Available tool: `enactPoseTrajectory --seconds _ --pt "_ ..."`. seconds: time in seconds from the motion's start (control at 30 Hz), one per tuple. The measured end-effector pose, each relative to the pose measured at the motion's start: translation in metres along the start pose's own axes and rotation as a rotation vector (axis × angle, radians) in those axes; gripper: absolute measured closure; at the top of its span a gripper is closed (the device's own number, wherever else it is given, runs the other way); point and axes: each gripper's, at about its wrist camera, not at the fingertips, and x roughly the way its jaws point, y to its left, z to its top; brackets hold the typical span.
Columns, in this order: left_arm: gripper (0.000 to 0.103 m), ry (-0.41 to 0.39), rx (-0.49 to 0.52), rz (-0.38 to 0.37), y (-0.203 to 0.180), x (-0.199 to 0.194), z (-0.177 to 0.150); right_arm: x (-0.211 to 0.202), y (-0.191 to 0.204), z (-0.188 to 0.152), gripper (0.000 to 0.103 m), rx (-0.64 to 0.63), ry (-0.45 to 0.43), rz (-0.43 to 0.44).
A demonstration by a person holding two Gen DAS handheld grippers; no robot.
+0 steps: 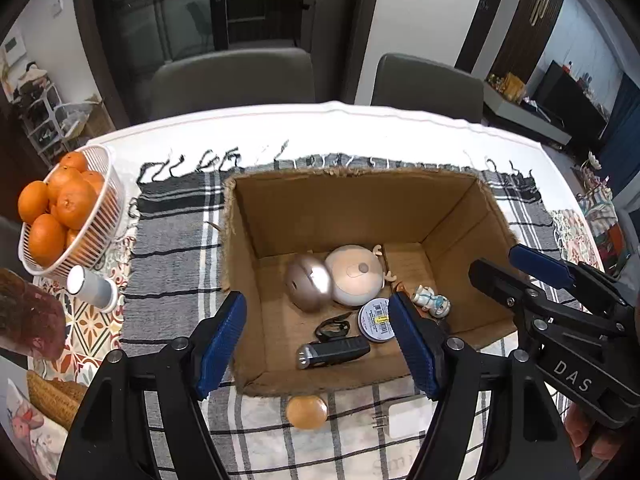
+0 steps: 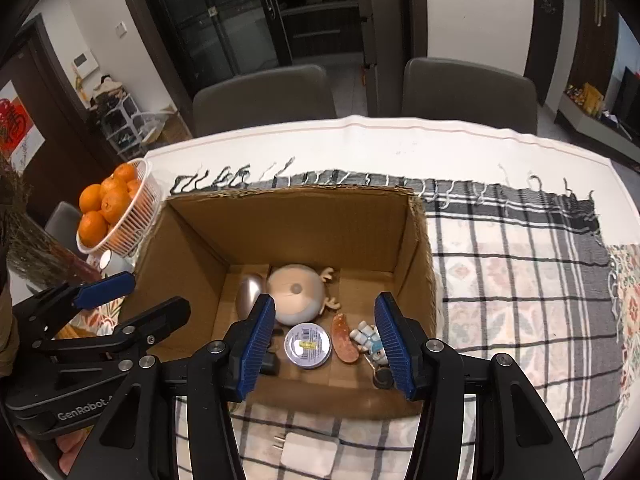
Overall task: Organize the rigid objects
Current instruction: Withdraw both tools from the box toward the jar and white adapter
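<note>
A brown box with small things inside.
Round tin at 6 o'clock. Left gripper and right gripper are both wide apart, holding nothing.

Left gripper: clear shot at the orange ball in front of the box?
Probably yes. The left gripper is open and empty, and the orange ball lies on the cloth outside the cardboard box, with nothing over it.
</note>
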Motion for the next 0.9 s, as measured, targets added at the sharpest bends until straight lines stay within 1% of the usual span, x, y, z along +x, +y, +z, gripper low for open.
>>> enactPoseTrajectory --seconds 0.27,0.53,0.7,0.9 --pt "0.03 -0.088 0.016 0.01 0.002 -0.036 -0.025 -0.032 0.008 -0.02 0.05 0.018 -0.083 -0.007" --pt "0.03 -0.127 0.027 -0.002 0.006 -0.057 -0.049 -0.057 0.021 -0.041 0.049 0.02 -0.134 -0.007" --pt "0.03 -0.133 0.037 0.004 0.006 -0.061 -0.065 -0.064 0.025 -0.055 0.049 0.032 -0.138 0.004" --pt "0.03 -0.129 0.039 0.01 0.008 -0.06 -0.081 -0.063 0.026 -0.07 0.049 0.043 -0.12 0.011"
